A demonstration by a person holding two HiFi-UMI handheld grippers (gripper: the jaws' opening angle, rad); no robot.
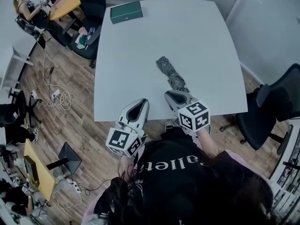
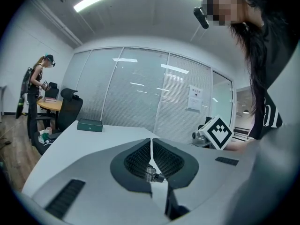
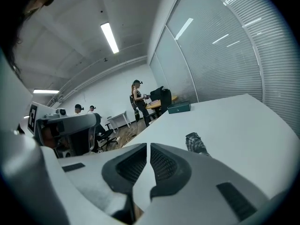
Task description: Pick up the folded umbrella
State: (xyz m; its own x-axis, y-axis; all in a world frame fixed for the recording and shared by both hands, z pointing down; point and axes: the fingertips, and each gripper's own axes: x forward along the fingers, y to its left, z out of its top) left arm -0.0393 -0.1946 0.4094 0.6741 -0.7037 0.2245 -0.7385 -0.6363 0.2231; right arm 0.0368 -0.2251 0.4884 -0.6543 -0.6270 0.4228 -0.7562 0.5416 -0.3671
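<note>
The folded umbrella, a grey patterned bundle, lies slantwise on the white table near its front edge. In the right gripper view the umbrella shows just past the jaws, to their right. My right gripper is shut with nothing in it, its tip right by the umbrella's near end. My left gripper hangs at the table's front edge, to the left of the umbrella, also shut and empty. In their own views both pairs of jaws, left gripper and right gripper, meet with no gap.
A dark green box lies at the table's far left corner. A black office chair stands to the right of the table. Cables trail on the wood floor at the left. A person stands by a desk further off.
</note>
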